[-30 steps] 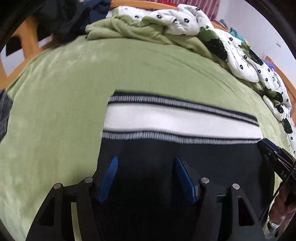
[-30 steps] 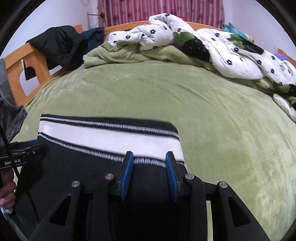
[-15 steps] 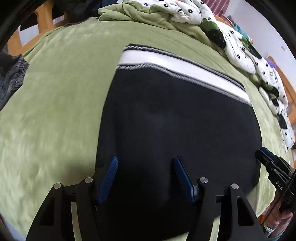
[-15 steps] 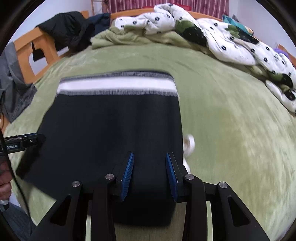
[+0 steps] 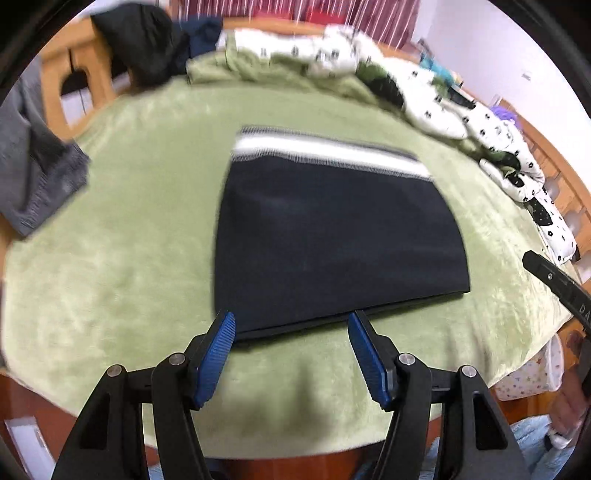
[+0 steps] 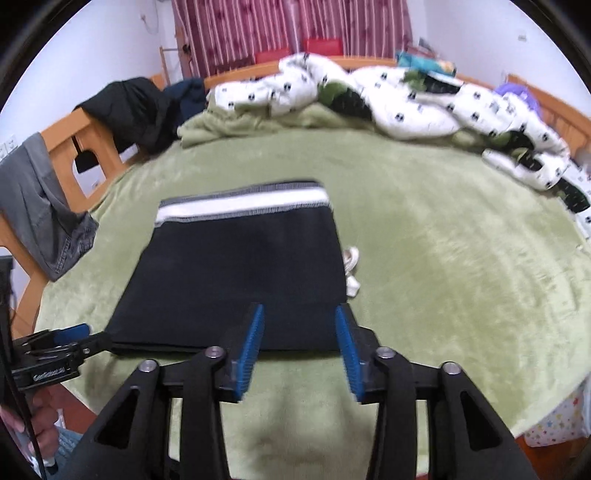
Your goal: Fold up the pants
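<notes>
Wood bed (image 6: pixel 92 136), red curtains (image 6: pixel 288 33), white walls (image 6: pixel 92 48).

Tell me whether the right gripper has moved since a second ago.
Yes. The right gripper, jaws just opening and empty, has pulled back off the folded black pants toward the near edge of the green blanket.

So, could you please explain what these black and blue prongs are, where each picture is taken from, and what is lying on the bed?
No robot here: a person holds a two-finger tool in each hand, and a wide-angle camera on each looks along its fingers. One picture is from the left gripper, the other from the right gripper; each also glimpses the other tool at its edge. On the green blanket lie the folded dark pants, with a white striped waistband at the far end. Both sets of jaws are open and hold nothing; the right ones have just been opening. A patterned quilt is bunched at the far side.
</notes>
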Motion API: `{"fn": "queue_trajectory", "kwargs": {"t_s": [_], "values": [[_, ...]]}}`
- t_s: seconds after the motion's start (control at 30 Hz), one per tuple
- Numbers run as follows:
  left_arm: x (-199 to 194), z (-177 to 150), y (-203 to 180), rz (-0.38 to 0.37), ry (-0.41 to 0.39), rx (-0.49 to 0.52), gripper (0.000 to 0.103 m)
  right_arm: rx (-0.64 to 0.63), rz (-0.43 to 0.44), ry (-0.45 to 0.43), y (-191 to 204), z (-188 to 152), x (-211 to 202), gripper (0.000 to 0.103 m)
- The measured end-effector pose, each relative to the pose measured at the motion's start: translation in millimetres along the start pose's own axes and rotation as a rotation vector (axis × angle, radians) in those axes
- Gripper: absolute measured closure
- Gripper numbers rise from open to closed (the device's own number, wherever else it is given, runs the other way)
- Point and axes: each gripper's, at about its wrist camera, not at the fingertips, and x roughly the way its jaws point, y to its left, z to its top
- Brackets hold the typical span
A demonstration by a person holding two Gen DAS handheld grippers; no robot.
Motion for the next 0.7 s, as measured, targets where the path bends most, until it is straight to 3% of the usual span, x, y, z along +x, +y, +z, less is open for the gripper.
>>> {"fn": "queue_trajectory", "kwargs": {"t_s": [0.13,0.2,0.3,0.47,0.7], "values": [[-43.3,-2.5,-2.7,0.050,-0.105,0.026,0.040,0.018,-0.032,-0.020,1.1,-6.1,-28.3,0.052],[-60.1,-1.7,-0.8,0.053,-0.152,0.031,0.036,-0.002,-0.050,-0.053,3.5,-13.9,-41.4,0.032],[-77.9,-6.1,-1.5,0.027,-0.192,0.022,0.024,-0.030,-0.063,-0.104,9.8,-23.9,-57.0,0.014],[-86.7,-18.9,-3.2,0.040,-0.217,0.011,0.021,-0.043,-0.062,-0.112,14.9,-31.1,-61.4,0.008],[-89.7,-25.5,-10.1,0.067,-0.225,0.021,0.021,-0.022,-0.071,-0.088,14.4,-32.6,-54.8,0.008]]}}
